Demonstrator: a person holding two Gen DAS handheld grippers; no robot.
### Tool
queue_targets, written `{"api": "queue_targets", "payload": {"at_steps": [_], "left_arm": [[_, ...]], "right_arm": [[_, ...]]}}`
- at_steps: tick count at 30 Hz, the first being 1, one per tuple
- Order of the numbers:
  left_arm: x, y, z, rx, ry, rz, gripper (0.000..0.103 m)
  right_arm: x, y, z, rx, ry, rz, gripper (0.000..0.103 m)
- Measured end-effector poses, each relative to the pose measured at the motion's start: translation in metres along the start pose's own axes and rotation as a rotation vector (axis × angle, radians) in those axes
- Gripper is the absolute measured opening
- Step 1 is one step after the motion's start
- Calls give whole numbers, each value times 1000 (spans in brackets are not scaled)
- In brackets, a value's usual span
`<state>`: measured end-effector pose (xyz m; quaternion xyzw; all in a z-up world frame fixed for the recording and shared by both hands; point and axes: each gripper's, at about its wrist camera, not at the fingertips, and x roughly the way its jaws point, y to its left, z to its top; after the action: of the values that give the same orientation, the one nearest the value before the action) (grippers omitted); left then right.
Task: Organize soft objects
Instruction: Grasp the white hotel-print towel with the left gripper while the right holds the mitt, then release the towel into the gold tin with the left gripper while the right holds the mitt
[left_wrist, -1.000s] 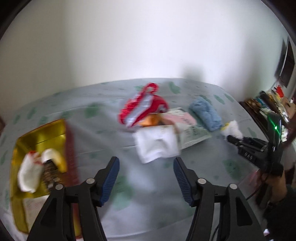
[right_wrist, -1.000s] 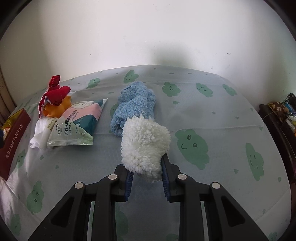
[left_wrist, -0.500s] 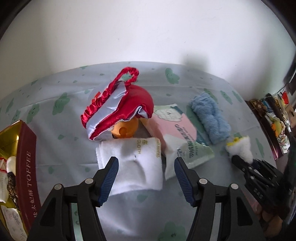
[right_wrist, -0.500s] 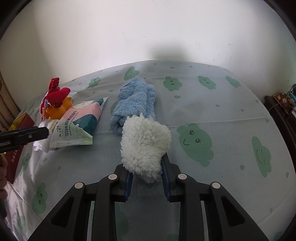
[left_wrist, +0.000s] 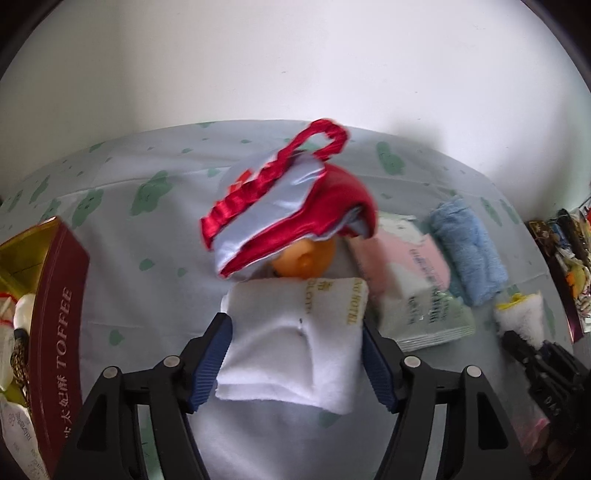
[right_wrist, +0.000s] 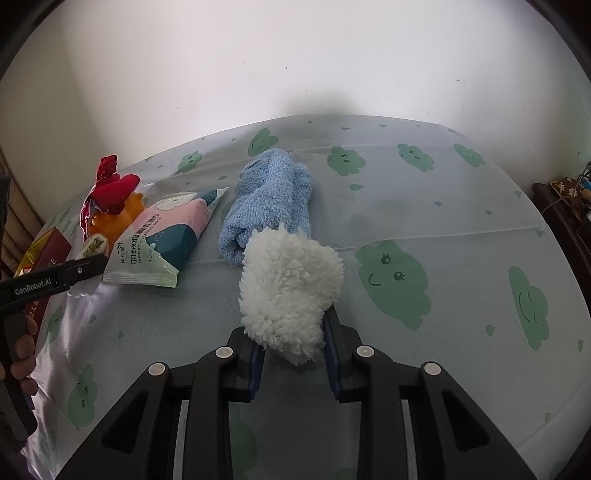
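1. Pale green bedsheet (right_wrist: 424, 206) printed with smiling clouds covers the bed, with a plain white wall behind it.
2. Your left hand-held gripper (left_wrist: 295, 354) points down at the folded white cloth (left_wrist: 295, 343); its jaws have just been opening and now stand wide, one blue pad on each side of the cloth; whether the pads touch it you cannot tell from this view.
3. Just beyond that cloth lies an orange toy (left_wrist: 304, 258) under a red and silver satin cap (left_wrist: 291, 218); to the right of the cloth sits a pink and green wipes packet (left_wrist: 413, 291), and further right a rolled blue towel (left_wrist: 465, 251).
4. To the left of your left hand-held gripper stands an open toffee tin (left_wrist: 59, 325) with small items inside.
5. Your right hand-held gripper (right_wrist: 293, 356) is clamped on a fluffy white piece (right_wrist: 290, 284); the fluff sticks out ahead of the pads, its far end touching or overlapping the near end of the blue towel.
6. Your fingers (right_wrist: 24, 350) show at the left edge of the right wrist view.
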<state>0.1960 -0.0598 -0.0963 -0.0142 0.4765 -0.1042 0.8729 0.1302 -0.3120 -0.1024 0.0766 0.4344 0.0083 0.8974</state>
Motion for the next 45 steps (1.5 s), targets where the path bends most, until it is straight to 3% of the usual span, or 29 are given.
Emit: {"api": "queue_targets", "payload": {"at_steps": [3, 6, 8, 11, 18, 30, 45], "left_arm": [[-3, 1, -5, 17, -18, -7, 65], [-8, -3, -7, 52, -33, -12, 45], [-12, -6, -7, 64, -42, -26, 27], [-15, -11, -6, 76, -48, -15, 21], [-32, -11, -7, 89, -58, -40, 18], [-59, -1, -10, 55, -75, 21, 18], [-106, 41, -18, -7, -101, 83, 18]], "right_arm": [[1, -1, 0, 1, 1, 1, 26], [1, 0, 0, -2, 4, -1, 26], [1, 1, 0, -2, 3, -2, 26], [1, 1, -1, -1, 2, -1, 26], [1, 2, -1, -4, 3, -6, 26], [2, 2, -1, -10, 6, -16, 26], [3, 2, -1, -10, 7, -17, 27]]}}
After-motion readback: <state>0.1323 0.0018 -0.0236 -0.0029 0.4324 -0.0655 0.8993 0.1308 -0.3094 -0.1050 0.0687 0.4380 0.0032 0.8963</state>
